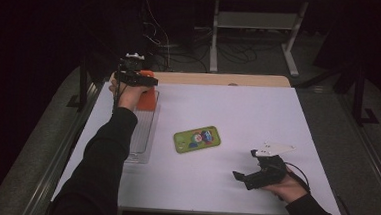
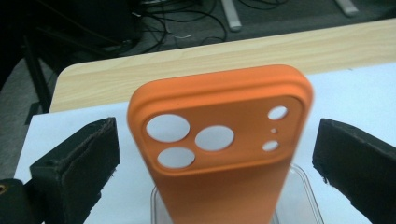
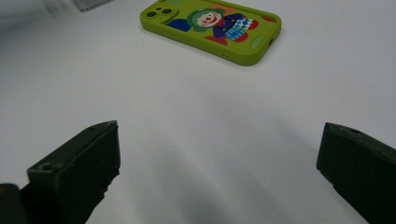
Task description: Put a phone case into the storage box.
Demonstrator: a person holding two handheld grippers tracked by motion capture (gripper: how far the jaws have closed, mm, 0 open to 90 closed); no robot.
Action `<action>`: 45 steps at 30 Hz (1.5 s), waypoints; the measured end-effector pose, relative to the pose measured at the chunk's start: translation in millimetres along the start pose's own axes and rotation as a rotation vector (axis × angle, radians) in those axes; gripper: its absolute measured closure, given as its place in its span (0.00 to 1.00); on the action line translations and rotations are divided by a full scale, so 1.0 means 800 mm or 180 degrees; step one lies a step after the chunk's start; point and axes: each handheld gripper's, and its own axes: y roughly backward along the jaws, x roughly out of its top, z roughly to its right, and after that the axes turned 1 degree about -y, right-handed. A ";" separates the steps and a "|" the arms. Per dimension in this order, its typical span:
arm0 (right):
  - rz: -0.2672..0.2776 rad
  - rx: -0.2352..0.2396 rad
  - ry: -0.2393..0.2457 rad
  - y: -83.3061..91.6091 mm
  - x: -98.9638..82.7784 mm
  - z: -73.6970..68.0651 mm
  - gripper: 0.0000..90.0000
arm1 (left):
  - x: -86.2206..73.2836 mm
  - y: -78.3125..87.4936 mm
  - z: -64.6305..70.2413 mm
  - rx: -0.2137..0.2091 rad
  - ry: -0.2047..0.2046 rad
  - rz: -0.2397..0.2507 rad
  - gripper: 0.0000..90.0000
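An orange phone case stands upright at the far end of a clear plastic tray, camera holes at the top. My left gripper is open around the orange phone case, and there is a visible gap between the case and each black pad. A green phone case with a clown picture lies flat mid-table. My right gripper hovers low near the front right, open with nothing between its jaws. It points at the green phone case farther off.
A white mat covers the table, and a bare wooden strip shows along the far edge. Beyond the table are floor cables and white desk legs. The tray runs along the left side.
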 end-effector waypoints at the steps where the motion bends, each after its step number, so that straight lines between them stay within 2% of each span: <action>1: -0.0009 -0.0004 0.0010 0.000 0.000 0.000 0.00 | -0.001 0.007 -0.003 -0.0151 -0.0079 -0.0023 0.00; 2: -0.0009 -0.0004 0.0010 0.000 0.000 0.000 0.00 | -0.001 0.007 -0.003 -0.0151 -0.0079 -0.0023 0.00; 6: -0.0017 -0.0012 -0.0010 0.000 0.000 0.000 0.00 | -0.004 0.024 -0.010 -0.0336 -0.0186 -0.0024 0.00; 12: -0.0008 -0.0028 -0.0004 0.000 0.000 0.000 0.00 | -0.015 0.053 -0.018 -0.0558 -0.0203 0.0084 0.00; 17: -0.0014 -0.0031 -0.0028 0.001 0.000 -0.002 0.00 | -0.023 0.080 -0.011 -0.0838 -0.0389 0.0140 0.00; 20: -0.0010 -0.0040 -0.0021 0.001 -0.001 -0.002 0.00 | -0.028 0.093 0.002 -0.0985 -0.0524 0.0179 0.00; 24: -0.0027 -0.0035 -0.0017 0.000 0.000 -0.004 0.00 | -0.038 0.111 0.029 -0.1226 -0.0653 0.0246 0.00; 27: -0.0031 -0.0023 -0.0011 -0.003 0.002 -0.005 0.00 | -0.046 0.123 0.047 -0.1378 -0.0796 0.0286 0.00; 34: -0.0030 -0.0001 0.0008 -0.003 0.003 -0.006 0.00 | -0.068 0.141 0.084 -0.1613 -0.1003 0.0310 0.00; 40: -0.0026 0.0028 0.0010 -0.007 0.006 -0.005 0.00 | -0.090 0.146 0.110 -0.1782 -0.1113 0.0300 0.00; 41: -0.0026 0.0028 0.0010 -0.007 0.006 -0.005 0.00 | -0.093 0.145 0.114 -0.1817 -0.1086 0.0306 0.00; 42: -0.0029 0.0030 0.0006 -0.007 0.006 -0.004 0.00 | -0.097 0.145 0.117 -0.1833 -0.1123 0.0301 0.00; 45: -0.0032 0.0033 0.0004 -0.007 0.006 -0.004 0.00 | -0.109 0.142 0.127 -0.1882 -0.1115 0.0288 0.00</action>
